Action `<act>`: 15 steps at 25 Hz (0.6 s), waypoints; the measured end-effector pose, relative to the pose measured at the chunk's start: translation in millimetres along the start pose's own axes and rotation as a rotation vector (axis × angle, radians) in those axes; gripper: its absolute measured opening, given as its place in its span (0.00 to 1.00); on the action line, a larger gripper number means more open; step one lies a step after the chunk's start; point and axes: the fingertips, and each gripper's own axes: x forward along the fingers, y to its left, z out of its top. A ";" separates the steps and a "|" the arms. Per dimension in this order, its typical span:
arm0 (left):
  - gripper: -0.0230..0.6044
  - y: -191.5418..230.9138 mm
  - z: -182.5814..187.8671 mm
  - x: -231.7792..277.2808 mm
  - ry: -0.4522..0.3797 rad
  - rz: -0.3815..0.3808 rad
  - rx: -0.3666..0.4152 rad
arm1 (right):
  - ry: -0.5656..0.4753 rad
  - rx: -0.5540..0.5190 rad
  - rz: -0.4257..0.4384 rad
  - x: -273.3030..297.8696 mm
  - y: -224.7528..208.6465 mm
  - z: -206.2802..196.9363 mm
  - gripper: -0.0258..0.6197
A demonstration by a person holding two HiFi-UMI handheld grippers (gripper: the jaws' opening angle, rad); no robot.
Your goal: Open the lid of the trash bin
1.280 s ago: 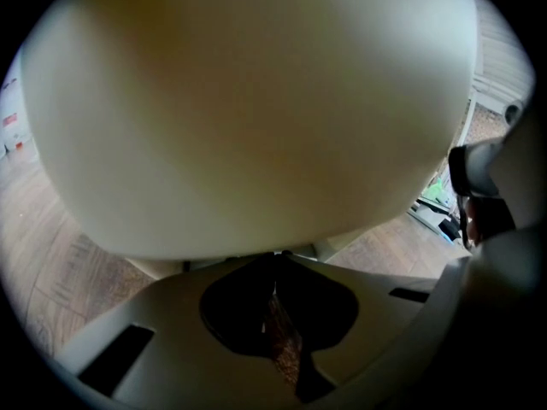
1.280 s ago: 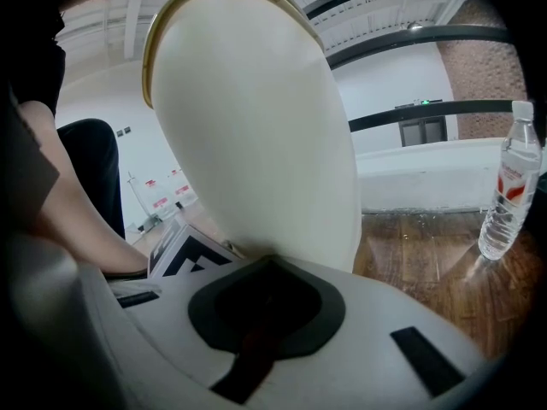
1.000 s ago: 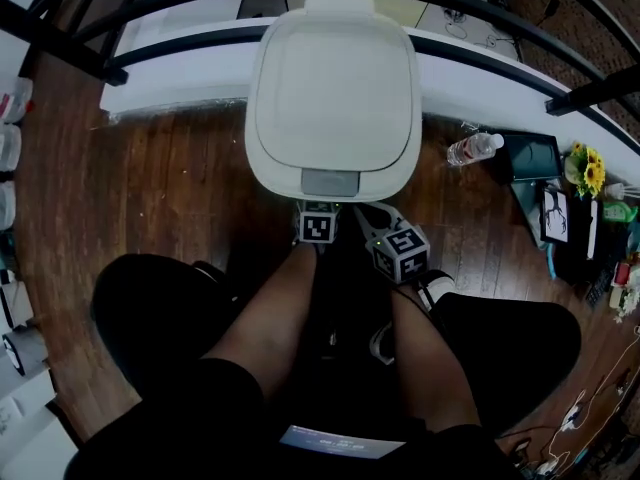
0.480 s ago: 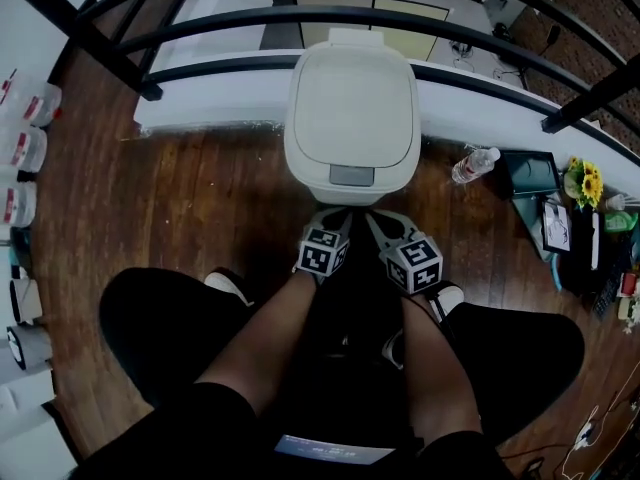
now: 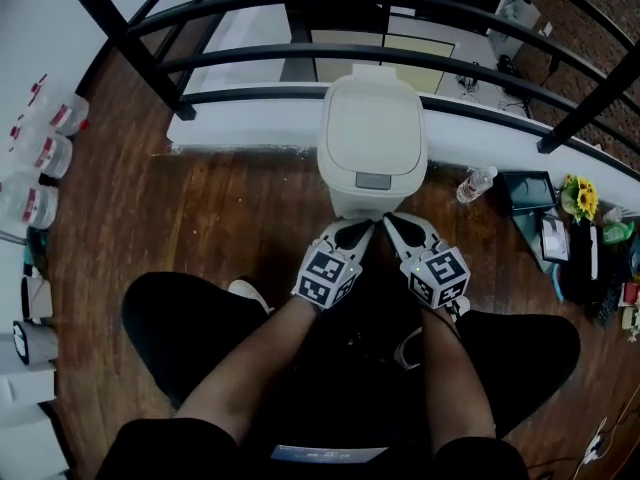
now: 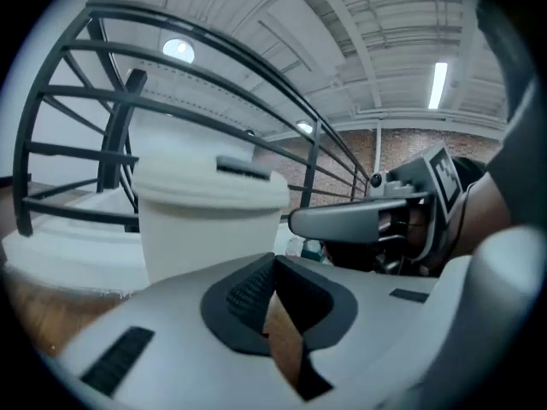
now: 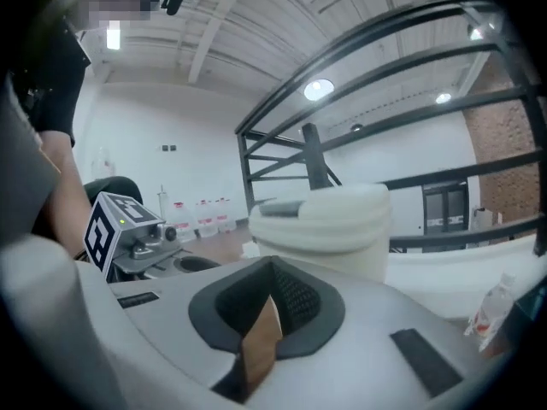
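Wood floor, black railing behind white trash bin, lid down

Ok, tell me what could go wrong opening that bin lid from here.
Left claw and right claw are shut, short of the closed lid: a blunt push on its grey front tab could shove the trash bin back. The lid might swing up into the railing behind.
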 end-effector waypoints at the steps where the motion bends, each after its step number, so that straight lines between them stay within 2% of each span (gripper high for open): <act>1: 0.10 -4.9 16.6 -10.4 -0.028 -0.002 0.020 | -0.015 -0.025 0.012 -6.0 9.6 16.4 0.06; 4: 0.10 -16.4 74.2 -38.6 -0.128 -0.009 0.063 | -0.050 -0.103 0.046 -28.5 35.3 64.1 0.06; 8: 0.10 -38.1 140.7 -75.5 -0.241 -0.023 0.105 | -0.099 -0.125 0.077 -58.3 56.1 114.5 0.06; 12: 0.10 -66.8 170.9 -105.5 -0.278 -0.054 0.108 | -0.149 -0.123 0.111 -85.4 75.3 146.4 0.06; 15: 0.10 -84.7 181.6 -127.1 -0.293 -0.076 0.158 | -0.193 -0.133 0.138 -98.3 91.3 157.9 0.06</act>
